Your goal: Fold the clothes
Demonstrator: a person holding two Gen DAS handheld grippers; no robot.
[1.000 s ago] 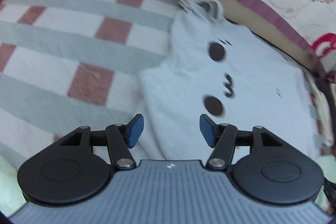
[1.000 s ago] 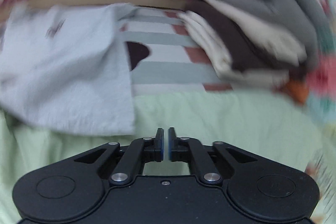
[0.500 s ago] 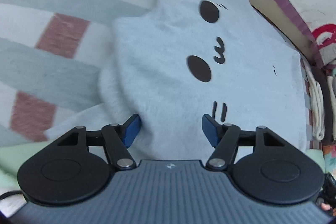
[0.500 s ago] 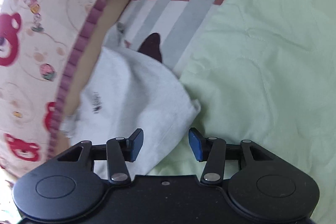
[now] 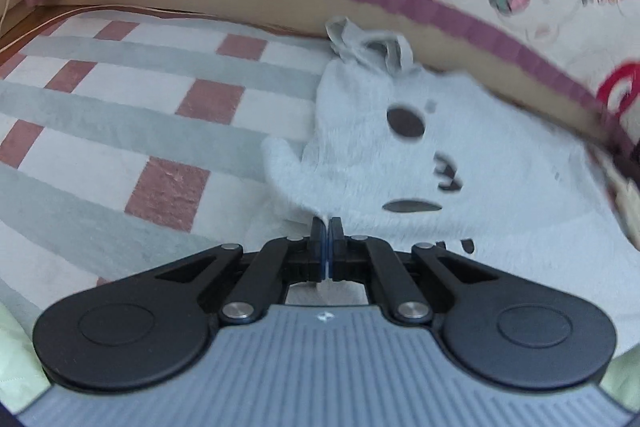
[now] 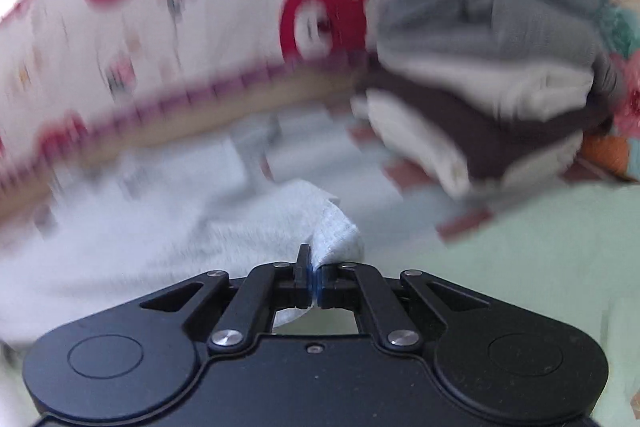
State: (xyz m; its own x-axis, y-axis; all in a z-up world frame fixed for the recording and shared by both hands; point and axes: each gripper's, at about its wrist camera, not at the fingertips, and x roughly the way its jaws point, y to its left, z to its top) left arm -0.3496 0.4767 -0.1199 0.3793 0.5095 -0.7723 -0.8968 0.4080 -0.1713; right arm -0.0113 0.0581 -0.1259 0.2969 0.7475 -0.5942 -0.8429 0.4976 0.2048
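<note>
Fleece garment (image 5: 460, 163), lying at the patterned wall's foot from twelve to three o'clock, is now pinched at its near hem by left gripper (image 5: 327, 227) and right gripper (image 6: 313, 267), both open moments ago, so folding can begin.

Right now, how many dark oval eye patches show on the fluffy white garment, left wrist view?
2. One eye patch sits farther up the white garment; the other lies nearer the tongs, foreshortened. More may be hidden.
</note>
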